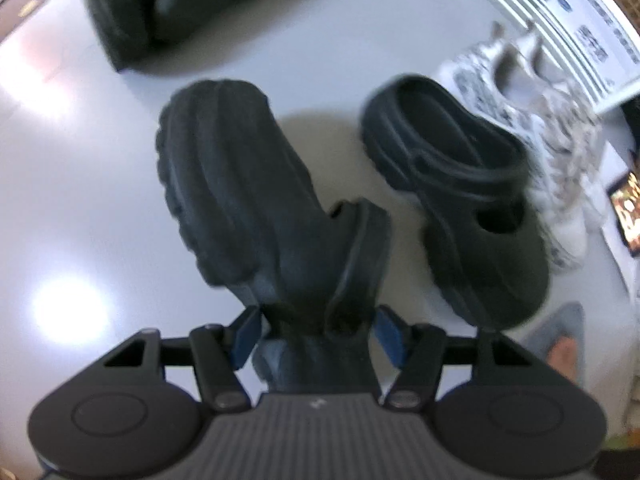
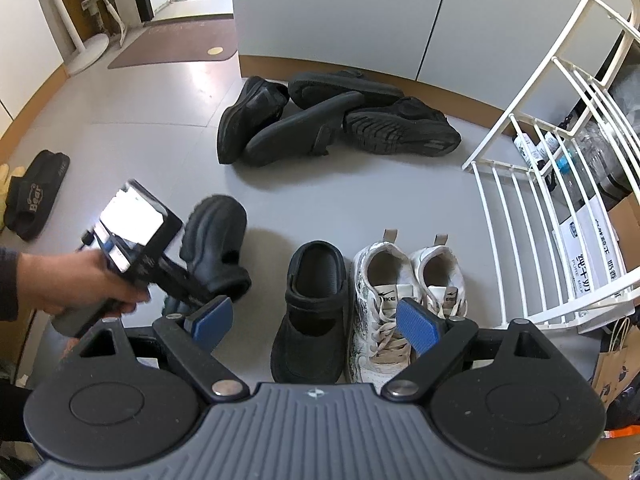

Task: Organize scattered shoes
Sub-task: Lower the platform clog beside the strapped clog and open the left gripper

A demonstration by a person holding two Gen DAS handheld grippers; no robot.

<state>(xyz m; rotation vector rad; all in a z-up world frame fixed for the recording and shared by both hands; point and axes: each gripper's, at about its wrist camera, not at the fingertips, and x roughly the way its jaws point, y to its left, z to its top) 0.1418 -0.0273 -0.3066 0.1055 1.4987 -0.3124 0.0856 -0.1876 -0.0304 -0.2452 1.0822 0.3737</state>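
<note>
Black clog (image 1: 248, 200) hangs sole-up over the floor (image 1: 72, 160), its heel end clamped in the left tongs (image 1: 316, 332). Its mate (image 2: 310, 312) sits beside white sneakers (image 2: 400, 300), beyond the right tongs (image 2: 316, 326), which gape empty.

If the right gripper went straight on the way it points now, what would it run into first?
Probably the black clog standing on the floor, with the white sneakers just to its right. The right gripper is open and empty, angled down at that row; depth is hard to judge.
</note>
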